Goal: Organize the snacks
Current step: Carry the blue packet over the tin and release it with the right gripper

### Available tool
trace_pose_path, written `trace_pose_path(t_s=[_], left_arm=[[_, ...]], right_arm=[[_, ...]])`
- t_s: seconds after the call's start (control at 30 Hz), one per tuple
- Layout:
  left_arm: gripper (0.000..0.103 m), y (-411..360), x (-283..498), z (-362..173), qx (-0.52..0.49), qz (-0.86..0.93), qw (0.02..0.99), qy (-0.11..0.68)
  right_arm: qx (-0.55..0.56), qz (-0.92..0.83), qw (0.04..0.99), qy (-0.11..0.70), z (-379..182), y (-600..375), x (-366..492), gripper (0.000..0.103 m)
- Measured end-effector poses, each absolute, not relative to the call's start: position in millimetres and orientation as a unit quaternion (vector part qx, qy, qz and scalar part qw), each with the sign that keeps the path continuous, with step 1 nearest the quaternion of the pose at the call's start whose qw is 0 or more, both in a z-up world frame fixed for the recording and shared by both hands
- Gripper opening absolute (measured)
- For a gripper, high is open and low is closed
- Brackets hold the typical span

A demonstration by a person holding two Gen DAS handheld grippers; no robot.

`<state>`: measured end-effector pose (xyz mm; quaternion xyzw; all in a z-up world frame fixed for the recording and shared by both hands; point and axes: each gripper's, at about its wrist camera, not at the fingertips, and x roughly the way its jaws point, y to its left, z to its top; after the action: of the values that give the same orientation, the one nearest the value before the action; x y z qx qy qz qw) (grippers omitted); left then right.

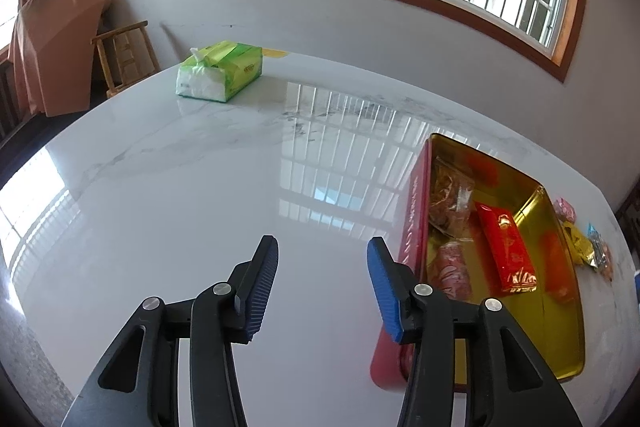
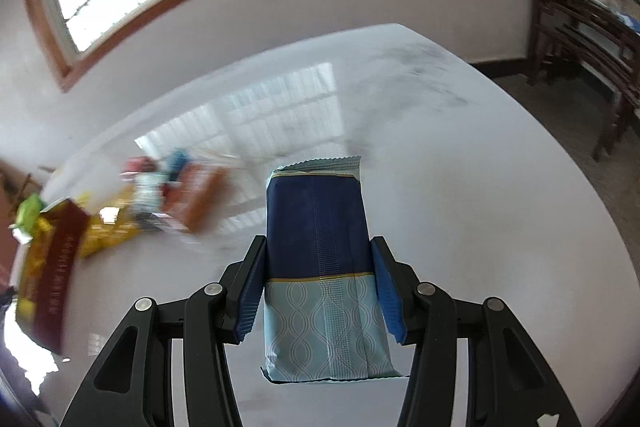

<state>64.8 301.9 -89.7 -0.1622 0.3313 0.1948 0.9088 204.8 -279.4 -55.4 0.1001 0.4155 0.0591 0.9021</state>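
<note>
The right gripper [image 2: 318,291] pinches a navy-and-pale-blue foil snack packet [image 2: 320,259] above the white marble table [image 2: 460,207]; keep it squeezed (foil slips) while carrying it to the red, gold-lined tin [image 1: 560,307]. The left gripper [image 1: 324,287], spread and empty, hovers beside that tin.

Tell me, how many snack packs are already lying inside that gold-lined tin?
3: a clear brownish bag at the far end, a red pack in the middle, a pinkish pack nearest. The tin wall may hide more.
</note>
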Motion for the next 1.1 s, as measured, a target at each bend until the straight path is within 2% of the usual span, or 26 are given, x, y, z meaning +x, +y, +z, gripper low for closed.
trace_pose_path(t_s=[0.27,0.47,0.73,1.1], left_arm=[[0.050,308,62,-93,-0.177,0.200,0.907,0.325],[0.050,309,64,-96,-0.176,0.203,0.906,0.327],[0.051,303,67,-97,-0.162,0.199,0.906,0.335],[0.052,311,65,-98,-0.186,0.199,0.903,0.332]], right_arm=[[0.067,0.199,0.900,0.382,2,-159,189,0.048],[0.057,0.305,0.872,0.378,22,-62,177,0.048],[0.027,0.376,0.833,0.406,6,48,173,0.048],[0.010,0.363,0.814,0.453,-38,87,182,0.048]])
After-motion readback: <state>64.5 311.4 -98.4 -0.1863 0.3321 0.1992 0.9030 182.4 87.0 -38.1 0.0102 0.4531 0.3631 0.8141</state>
